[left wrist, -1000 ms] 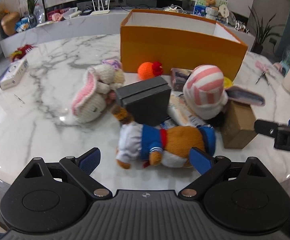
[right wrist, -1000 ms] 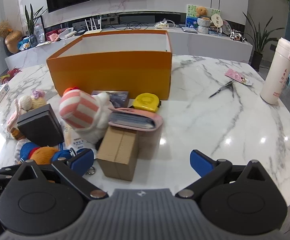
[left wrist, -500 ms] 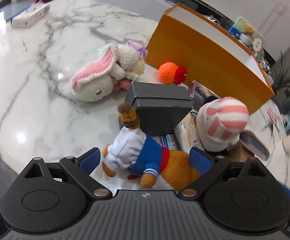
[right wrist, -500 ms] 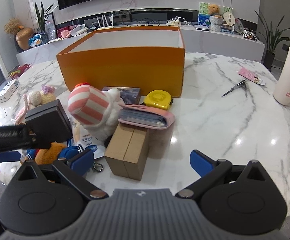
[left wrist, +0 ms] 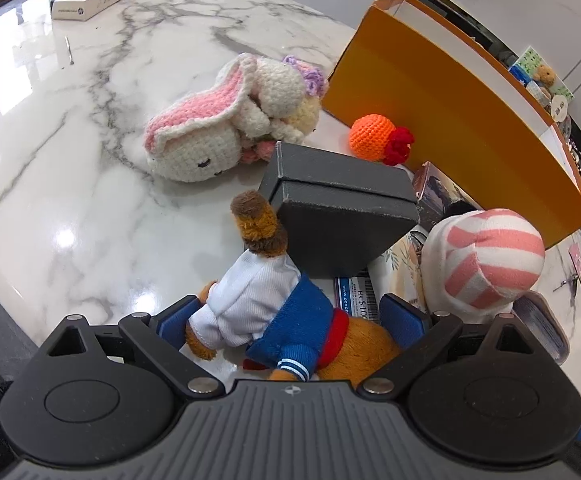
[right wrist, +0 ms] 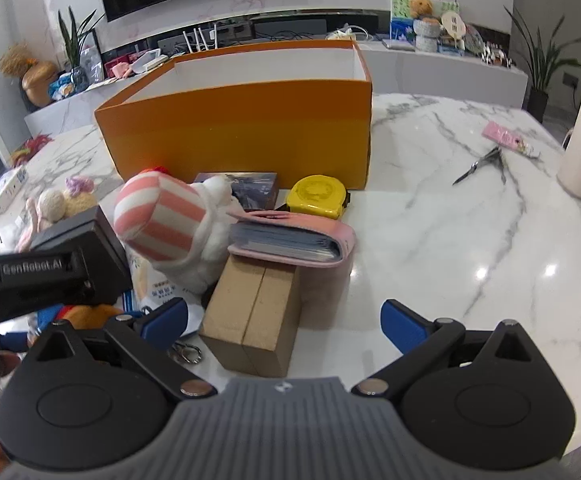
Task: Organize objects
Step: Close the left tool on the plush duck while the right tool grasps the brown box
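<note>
Crocheted bunny [left wrist: 210, 136] laid on the marble table [left wrist: 70, 160], left gripper [left wrist: 290, 322] spread around the plush bear [left wrist: 282, 320], dark grey box [left wrist: 342, 216] just beyond, orange box [right wrist: 242, 132] behind, right gripper [right wrist: 284, 322] held spread over the cardboard box [right wrist: 254, 316]

Glossy marble table [left wrist: 90, 184], crochet bunny [left wrist: 210, 128]

Pink and white stripes are borne by the round plush cap [left wrist: 490, 258], and white marble veined in grey is shown by the tabletop [left wrist: 70, 152]. Plain orange is shown by the tall cardboard box [right wrist: 242, 136], and blue, white and red by the brown bear's knitted clothes [left wrist: 286, 316].
</note>
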The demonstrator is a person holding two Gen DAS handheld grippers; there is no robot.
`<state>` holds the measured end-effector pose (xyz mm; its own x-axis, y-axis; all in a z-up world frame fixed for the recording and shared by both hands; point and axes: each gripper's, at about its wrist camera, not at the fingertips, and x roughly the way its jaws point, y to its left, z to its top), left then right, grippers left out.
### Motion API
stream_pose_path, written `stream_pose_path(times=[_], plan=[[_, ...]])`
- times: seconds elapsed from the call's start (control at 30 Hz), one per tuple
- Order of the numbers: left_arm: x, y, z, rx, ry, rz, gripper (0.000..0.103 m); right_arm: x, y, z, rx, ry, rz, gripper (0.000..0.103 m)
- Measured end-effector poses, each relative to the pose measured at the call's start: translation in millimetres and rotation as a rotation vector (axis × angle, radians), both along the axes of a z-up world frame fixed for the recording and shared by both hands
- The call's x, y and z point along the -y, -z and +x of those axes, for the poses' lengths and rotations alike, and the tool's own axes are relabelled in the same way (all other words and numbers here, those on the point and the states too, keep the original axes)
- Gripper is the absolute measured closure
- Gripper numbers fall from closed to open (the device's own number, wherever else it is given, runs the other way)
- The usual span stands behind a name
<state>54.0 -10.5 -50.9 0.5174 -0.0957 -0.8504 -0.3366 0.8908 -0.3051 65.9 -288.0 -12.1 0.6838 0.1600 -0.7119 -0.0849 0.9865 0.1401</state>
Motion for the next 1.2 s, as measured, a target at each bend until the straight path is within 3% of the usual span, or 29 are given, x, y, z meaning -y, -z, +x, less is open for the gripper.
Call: stream_pose_path(times=[0.13,0.3,0.37,0.43,0.67,0.77,0.97,1.07,1.2], plan=[[-2,0,-2,0.005,0.011,-0.007,0.0,0,4,4,-0.029,0.007,0.058,0.001],[-2,0,-4,0.019,0.027,-0.007,0.0,-4,7,8,-0.029,0.018,0.06,0.004],[-2,1,-5,0.029,0.035,-0.005,0.0,-5,9,10,-0.041,0.018,0.069,0.01],[-2,1,-7,0.037,0.044,-0.004,0.0,-8,11,11,-0.048,0.014,0.06,0.022],[0,2,-11,0.073,0.062,0.018,0.0,-15,19,15,-0.051,-0.004,0.015,0.032],[6,3,-11,0.073,0.09,0.055,0.0,-21,22,14,-0.032,-0.025,-0.021,0.045],[12,4,-16,0.094,0.069,0.081,0.0,-24,24,12,-0.01,-0.036,-0.053,0.047],[13,4,-17,0.099,0.061,0.085,0.0,-22,25,10,0.021,-0.013,-0.032,0.039],[12,4,-18,0.1,0.074,0.089,0.0,-22,26,10,0.025,-0.009,-0.03,0.04]])
